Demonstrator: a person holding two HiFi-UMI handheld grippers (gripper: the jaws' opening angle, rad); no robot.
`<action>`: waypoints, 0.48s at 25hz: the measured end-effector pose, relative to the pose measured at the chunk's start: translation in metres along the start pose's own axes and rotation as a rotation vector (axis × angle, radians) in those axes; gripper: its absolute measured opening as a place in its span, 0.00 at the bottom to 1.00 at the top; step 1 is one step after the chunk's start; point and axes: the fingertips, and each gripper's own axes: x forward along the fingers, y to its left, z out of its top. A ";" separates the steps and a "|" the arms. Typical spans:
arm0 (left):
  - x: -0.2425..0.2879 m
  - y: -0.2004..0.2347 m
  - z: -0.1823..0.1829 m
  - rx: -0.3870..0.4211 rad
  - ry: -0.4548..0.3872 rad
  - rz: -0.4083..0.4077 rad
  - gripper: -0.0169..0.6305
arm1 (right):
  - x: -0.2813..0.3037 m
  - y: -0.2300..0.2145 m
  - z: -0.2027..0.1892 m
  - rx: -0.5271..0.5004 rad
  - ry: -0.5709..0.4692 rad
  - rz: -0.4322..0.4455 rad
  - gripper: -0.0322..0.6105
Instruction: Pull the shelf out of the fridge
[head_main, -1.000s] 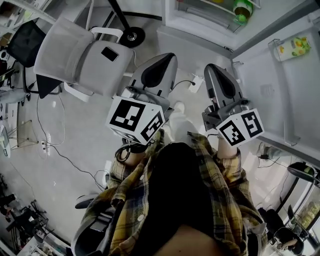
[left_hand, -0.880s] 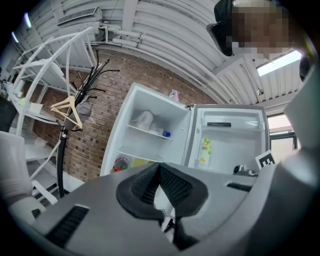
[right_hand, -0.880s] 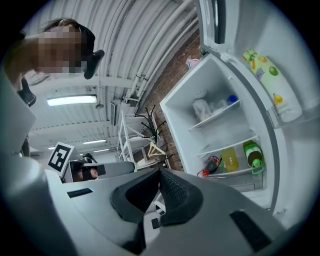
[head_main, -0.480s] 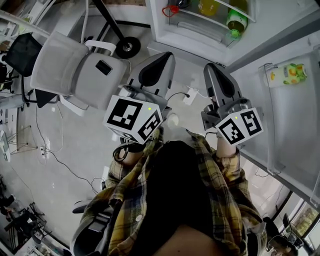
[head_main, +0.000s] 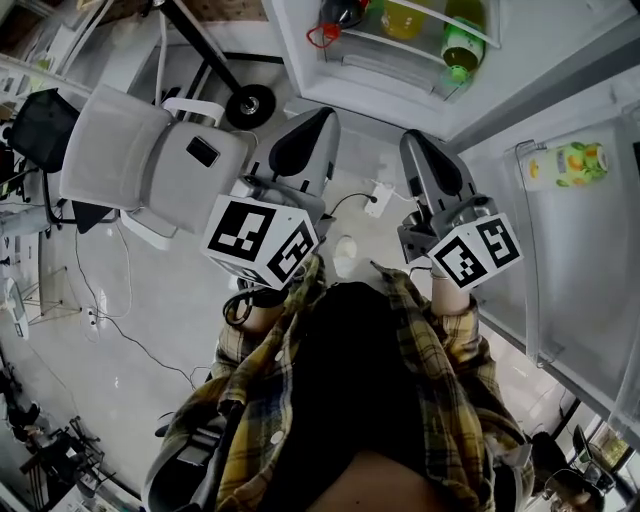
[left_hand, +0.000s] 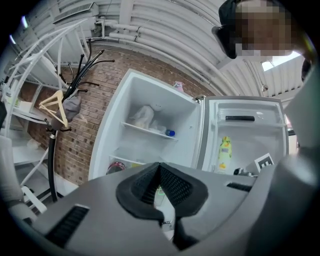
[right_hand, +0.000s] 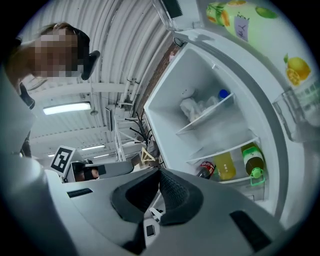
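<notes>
Both claws are closed with nothing between the jaws. The left claw and right claw are held level, side by side, ahead of the person.

Change noted: in the head view the open fridge fills more of the frame than a second ago, and its bottles are now plainly exposed. The person has closed in on it.

The shelves sit seated inside the fridge, well apart from both claws.

Assessment: approach stage only. A claw must open before any shelf edge can be taken.
</notes>
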 end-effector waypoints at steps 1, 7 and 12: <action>0.005 0.002 0.000 0.002 0.001 -0.007 0.03 | 0.003 -0.003 0.000 -0.001 -0.001 -0.002 0.08; 0.035 0.023 0.004 0.000 0.017 -0.058 0.03 | 0.035 -0.021 0.002 0.011 -0.004 -0.034 0.08; 0.080 0.052 0.012 -0.035 0.026 -0.122 0.03 | 0.075 -0.041 0.013 -0.020 0.000 -0.085 0.08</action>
